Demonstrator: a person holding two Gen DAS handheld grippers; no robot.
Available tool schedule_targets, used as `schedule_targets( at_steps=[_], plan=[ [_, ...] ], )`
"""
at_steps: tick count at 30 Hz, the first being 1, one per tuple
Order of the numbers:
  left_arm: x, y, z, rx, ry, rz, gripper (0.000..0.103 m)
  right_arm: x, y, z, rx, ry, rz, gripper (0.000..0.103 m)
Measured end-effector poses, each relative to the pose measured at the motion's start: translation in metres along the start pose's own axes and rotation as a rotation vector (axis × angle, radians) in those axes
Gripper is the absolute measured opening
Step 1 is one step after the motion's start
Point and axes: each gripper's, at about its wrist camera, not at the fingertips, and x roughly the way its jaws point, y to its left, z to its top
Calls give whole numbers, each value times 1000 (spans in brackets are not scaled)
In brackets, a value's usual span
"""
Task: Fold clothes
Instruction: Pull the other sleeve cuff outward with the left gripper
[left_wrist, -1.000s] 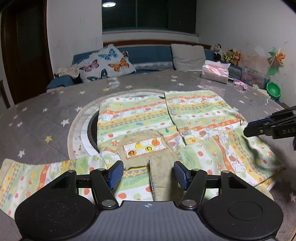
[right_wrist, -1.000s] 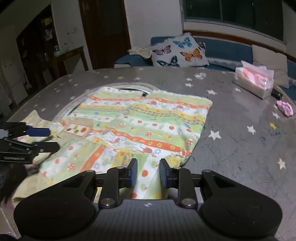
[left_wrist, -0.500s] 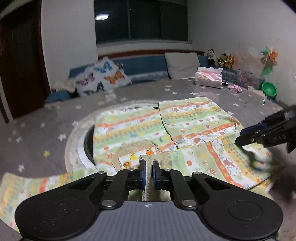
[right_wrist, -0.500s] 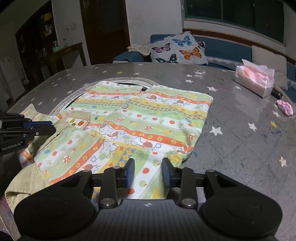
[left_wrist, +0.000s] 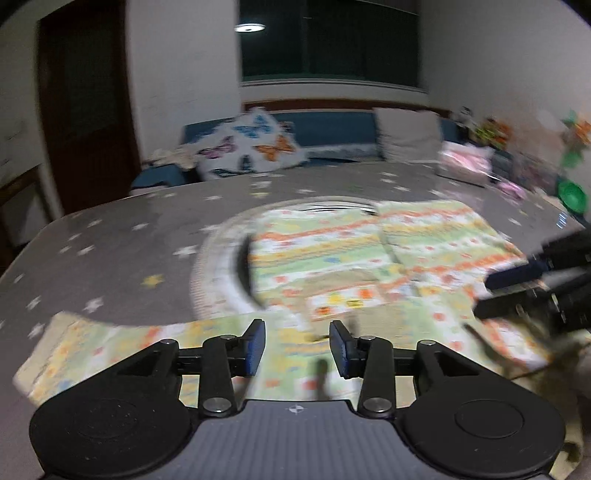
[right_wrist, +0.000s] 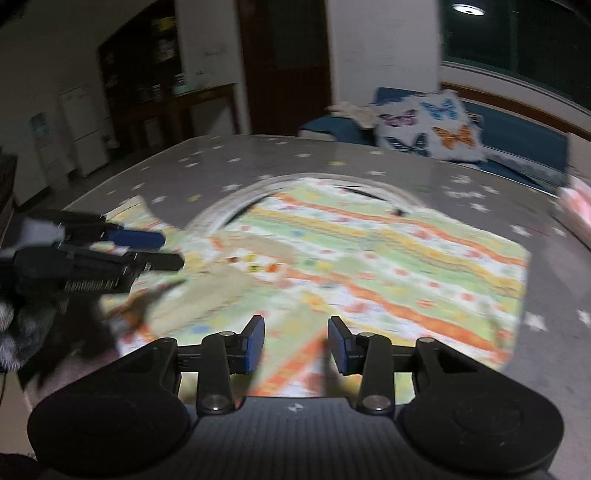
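A child's striped garment (left_wrist: 325, 254) in green, orange and yellow lies spread flat on the grey star-print table (left_wrist: 122, 251), with a tan fruit-patch panel (left_wrist: 343, 299) near its front. One sleeve (left_wrist: 110, 347) stretches out to the left. My left gripper (left_wrist: 297, 347) hovers over the front hem, its jaws opening, and the blue pads press on nothing. My right gripper (right_wrist: 295, 345) hangs over the same garment (right_wrist: 369, 266) near its front edge, jaws also opening and free of cloth. Each gripper shows in the other's view: the right gripper (left_wrist: 517, 291), the left gripper (right_wrist: 155, 251). Both views are blurred.
A round turntable ring (left_wrist: 218, 258) lies under the garment. At the far side are a butterfly pillow (left_wrist: 251, 147), a grey cushion (left_wrist: 406, 136), a pink tissue pack (left_wrist: 465, 162) and a green bowl (left_wrist: 572, 195). Dark cabinets (right_wrist: 159, 92) stand beyond the table's left side.
The left gripper shut on the tan strip half a second ago and has since opened off it. The right jaws have widened. Both views have swung sideways and blurred.
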Motion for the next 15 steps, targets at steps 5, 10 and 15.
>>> schedule_targets(
  at_steps=[5,10,15],
  plan=[
    [-12,46,-8,-111,3,136,45,19,26,-5,-83,45,27,39],
    [-22,90,-16,-218,-10,286,49,13,30,-1,-95,26,28,39],
    [-20,127,-21,-305,9,396,49,20,33,-4,-106,50,37,41]
  ],
)
